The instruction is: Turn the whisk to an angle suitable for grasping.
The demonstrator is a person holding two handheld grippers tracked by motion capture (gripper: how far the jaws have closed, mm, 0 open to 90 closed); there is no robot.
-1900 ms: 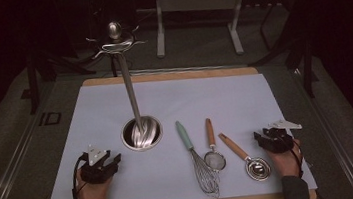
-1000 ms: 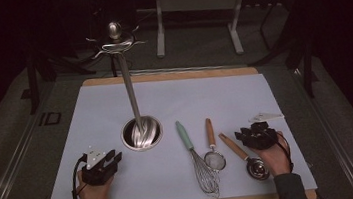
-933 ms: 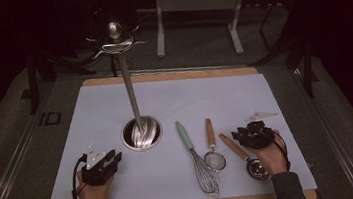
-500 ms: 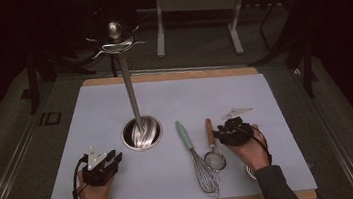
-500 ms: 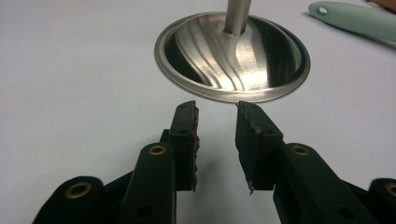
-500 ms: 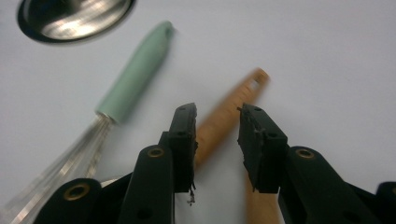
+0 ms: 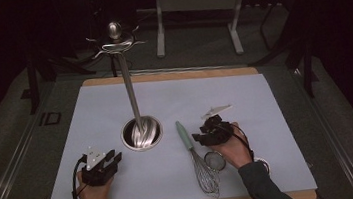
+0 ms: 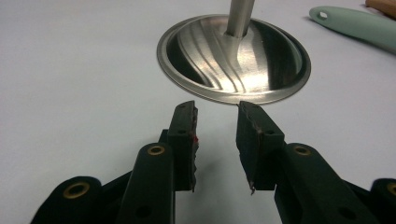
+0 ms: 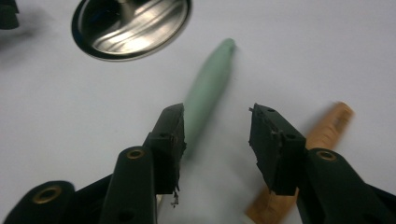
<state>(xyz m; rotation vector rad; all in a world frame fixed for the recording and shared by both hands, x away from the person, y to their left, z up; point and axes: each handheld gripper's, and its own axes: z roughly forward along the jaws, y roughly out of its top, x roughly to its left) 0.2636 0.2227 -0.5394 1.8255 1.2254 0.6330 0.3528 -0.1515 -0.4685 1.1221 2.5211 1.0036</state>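
Fingers of right gripper (image 9: 215, 128) spread wide, empty, over whisk's green handle (image 9: 205, 95), wooden handle (image 9: 303, 154) just beside. Left gripper (image 8: 216, 121) fingers narrowly parted, empty, near steel stand base (image 8: 233, 58). Whisk (image 7: 198, 157) lies mid-desk, open mat (image 7: 90, 114) to its left, front desk edge near.

The whisk (image 7: 200, 160) lies flat on the pale mat, mint-green handle (image 9: 205, 95) pointing up toward the round steel base, wire loops fanned toward the near edge; the handle is smooth, tapered, rounded at its tip; just beside it on the right lies a small strainer (image 7: 214, 160), its wooden handle (image 9: 308, 154) slanting away, roughly parallel, apart from the green one.
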